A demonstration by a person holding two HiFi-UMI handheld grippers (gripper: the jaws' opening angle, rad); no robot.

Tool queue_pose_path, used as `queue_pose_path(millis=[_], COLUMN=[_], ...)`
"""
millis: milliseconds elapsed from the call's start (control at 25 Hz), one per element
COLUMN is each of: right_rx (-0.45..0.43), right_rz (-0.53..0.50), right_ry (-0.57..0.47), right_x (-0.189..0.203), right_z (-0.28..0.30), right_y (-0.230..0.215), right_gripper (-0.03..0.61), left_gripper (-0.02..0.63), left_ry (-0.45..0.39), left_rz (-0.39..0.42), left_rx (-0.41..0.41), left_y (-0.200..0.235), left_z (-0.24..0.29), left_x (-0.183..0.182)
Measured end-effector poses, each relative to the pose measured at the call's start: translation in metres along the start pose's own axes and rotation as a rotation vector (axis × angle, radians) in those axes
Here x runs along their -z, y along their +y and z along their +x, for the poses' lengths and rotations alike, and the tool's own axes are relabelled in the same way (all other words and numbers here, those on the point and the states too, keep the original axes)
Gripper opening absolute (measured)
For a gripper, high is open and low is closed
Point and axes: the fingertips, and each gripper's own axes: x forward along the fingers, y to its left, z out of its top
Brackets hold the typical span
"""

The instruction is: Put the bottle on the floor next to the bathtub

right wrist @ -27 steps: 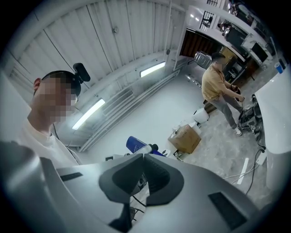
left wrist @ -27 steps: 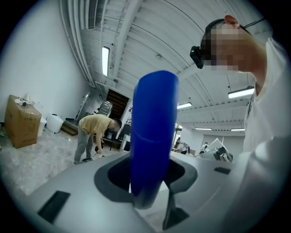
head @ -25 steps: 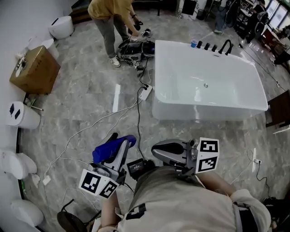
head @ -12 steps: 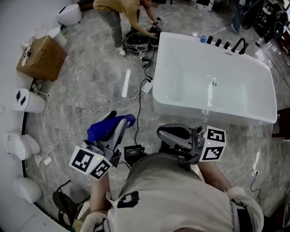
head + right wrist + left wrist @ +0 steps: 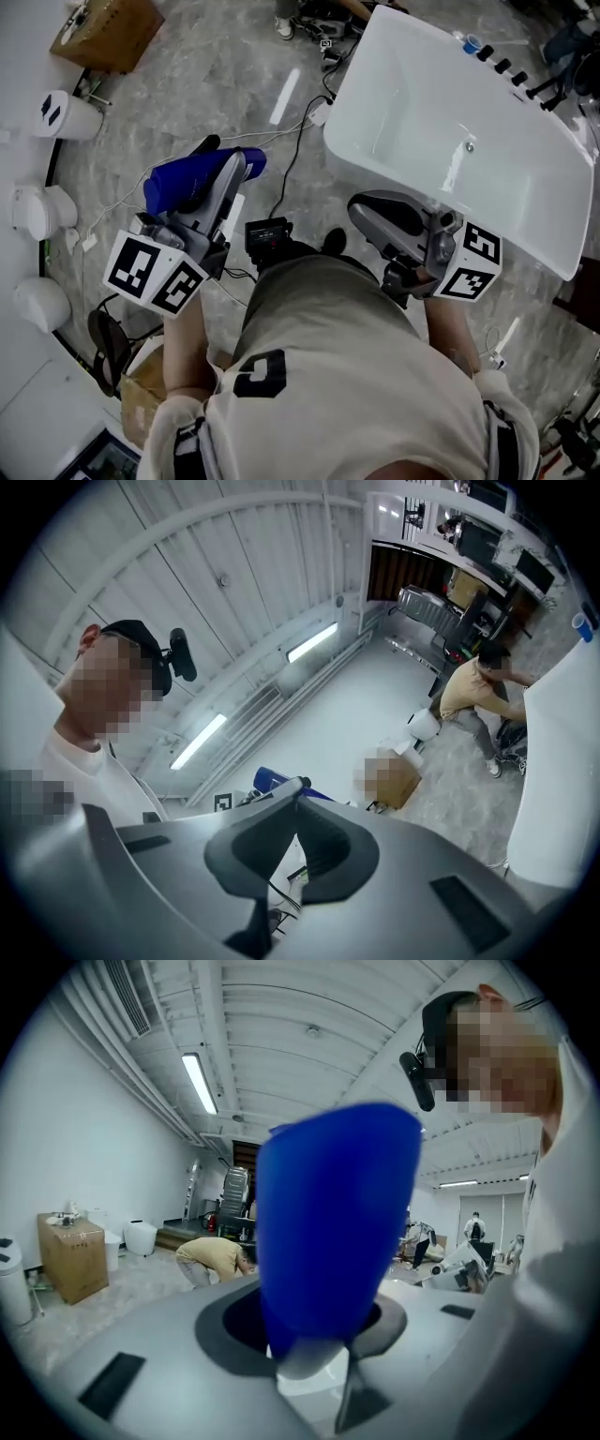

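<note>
**Bottle clamped in the left tool, off the floor**

Head view: The left tool (image 5: 217, 180) is clenched on a blue bottle (image 5: 183, 185), which lies on its side between the jaws above the grey floor (image 5: 206, 84). It is at chest level and apart from the near corner of the tub (image 5: 412, 103). The right tool (image 5: 394, 217) is closed on nothing and hangs over the tub's near rim. The tub's white inside shows a small metal fitting (image 5: 467, 147). On its far rim stand black tap parts (image 5: 511, 70) and a small blue-topped item (image 5: 472, 43). Cables (image 5: 292, 155) trail over the floor to the tub's left corner. A cardboard box (image 5: 108, 28) sits near the floor's far-left edge, and white fixtures (image 5: 28, 211) line the left wall.

Left tool view: The bottle (image 5: 337, 1222) fills the middle, with its pale narrow end (image 5: 305, 1368) down in the jaws' seat. Shown here and not from the head: a person in yellow (image 5: 216, 1258) bending over, and a ceiling light (image 5: 202, 1082).

Right tool view: The jaw tips meet with nothing between them. Past them a bit of the bottle (image 5: 272, 780) shows, and the tub's outer wall (image 5: 562, 761) stands at the right.
</note>
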Motion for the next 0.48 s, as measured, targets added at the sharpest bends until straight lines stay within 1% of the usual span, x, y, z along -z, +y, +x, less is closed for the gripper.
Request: queue_pose_path(millis=[120, 320, 480], right_rx=[-0.003, -0.010, 0.004], right_rz=[0.022, 0.023, 0.024], right_ry=[0.006, 0.006, -0.021], right_x=[0.001, -0.002, -0.009], right_z=[-0.004, -0.003, -0.007], right_y=[-0.004, -0.010, -0.016], right_gripper=[0.029, 0.029, 0.029], left_gripper=[0.196, 0.196, 0.196], left_ry=[0.023, 0.032, 0.056], left_rz=[-0.008, 0.005, 0.035], left_rx=[-0.006, 0.018, 0.024], left_y=[-0.005, -0.013, -0.012], left_z=[0.007, 0.017, 0.031], left_x=[0.006, 0.005, 0.005])
